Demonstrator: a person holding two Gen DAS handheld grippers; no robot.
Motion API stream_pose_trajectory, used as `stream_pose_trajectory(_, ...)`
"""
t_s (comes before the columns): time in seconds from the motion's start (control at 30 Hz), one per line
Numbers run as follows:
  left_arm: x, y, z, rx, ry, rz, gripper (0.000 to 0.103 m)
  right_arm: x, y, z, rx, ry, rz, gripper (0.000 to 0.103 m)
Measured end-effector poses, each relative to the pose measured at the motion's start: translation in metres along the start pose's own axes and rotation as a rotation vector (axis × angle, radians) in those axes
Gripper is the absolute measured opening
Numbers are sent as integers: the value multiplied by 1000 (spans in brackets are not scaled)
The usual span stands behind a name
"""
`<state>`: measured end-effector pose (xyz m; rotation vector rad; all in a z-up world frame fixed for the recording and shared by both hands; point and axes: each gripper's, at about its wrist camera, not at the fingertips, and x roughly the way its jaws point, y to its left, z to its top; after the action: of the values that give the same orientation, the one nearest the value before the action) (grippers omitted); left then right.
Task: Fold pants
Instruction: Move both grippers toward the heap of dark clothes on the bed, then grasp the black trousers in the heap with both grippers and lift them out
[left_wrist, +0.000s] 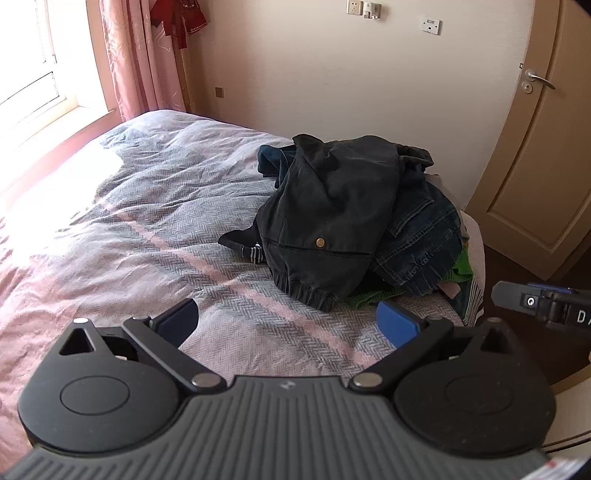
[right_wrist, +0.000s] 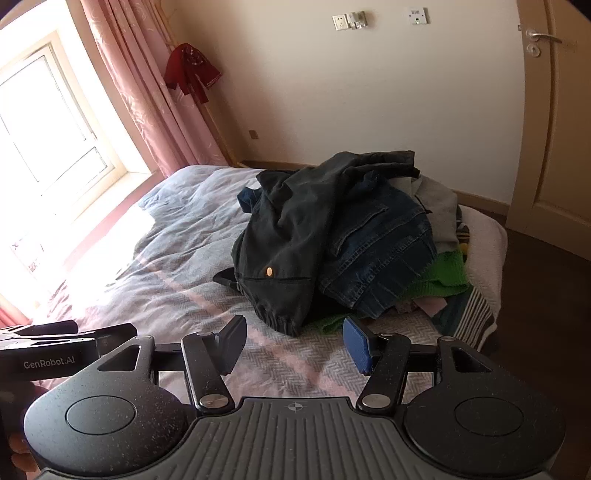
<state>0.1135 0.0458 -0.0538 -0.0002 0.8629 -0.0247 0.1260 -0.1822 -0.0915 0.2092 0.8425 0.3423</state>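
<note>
Both sets of tongs hanging wide open, holding nothing: left gripper (left_wrist: 288, 326) and right gripper (right_wrist: 294, 345) hovering side by side over the bed (left_wrist: 155, 229); dark pants (left_wrist: 332, 206) lying just ahead, bunched on top of the clothes pile (right_wrist: 424, 258); best reaching for the stretchy cuff (right_wrist: 277, 321) at the near edge; pinching only that dark cloth, not the jeans (right_wrist: 376, 251) beside it; lifting slowly, shaking flat.

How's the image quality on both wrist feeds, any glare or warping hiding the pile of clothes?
Left wrist view: window glare washes out the bedspread at left, but the pile of clothes is evenly lit and sharp. Right wrist view: same blown-out patch by the window; fisheye bends the door.
</note>
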Motion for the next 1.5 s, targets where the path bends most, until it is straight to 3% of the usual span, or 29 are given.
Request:
stream_pose_trajectory(0.27,80,-11,53,-22,28,12,100,72,-34,53,-19,-13,16,55)
stream_pose_trajectory(0.43,135,-19,88,-43,36,8,97,120,-59,97,-20,-65,24,44)
stream_pose_trajectory(0.63,196,-28,127,-41,41,25,97,183,-82,142,11,-73,38,42)
stream_pose_trajectory(0.87,254,-28,158,-43,75,45,96,255,-110,172,132,3,56,42)
stream_pose_trajectory(1.1,273,-16,164,-71,103,61,96,305,-137,184,346,66,127,41)
stream_pose_trajectory(1.13,273,-13,164,-75,104,65,96,308,-137,185,350,66,130,32)
stream_pose_trajectory(1.17,271,-9,163,-80,106,71,96,310,-134,187,326,60,122,18)
stream_pose_trajectory(1.23,266,-1,162,-90,106,81,95,306,-122,192,223,33,86,13)
stream_pose_trajectory(1.4,234,32,152,-148,85,128,95,268,-64,199,-113,-154,19,10)
stream_pose_trajectory(1.5,201,57,139,-198,54,169,95,244,-26,204,-289,-248,37,9)
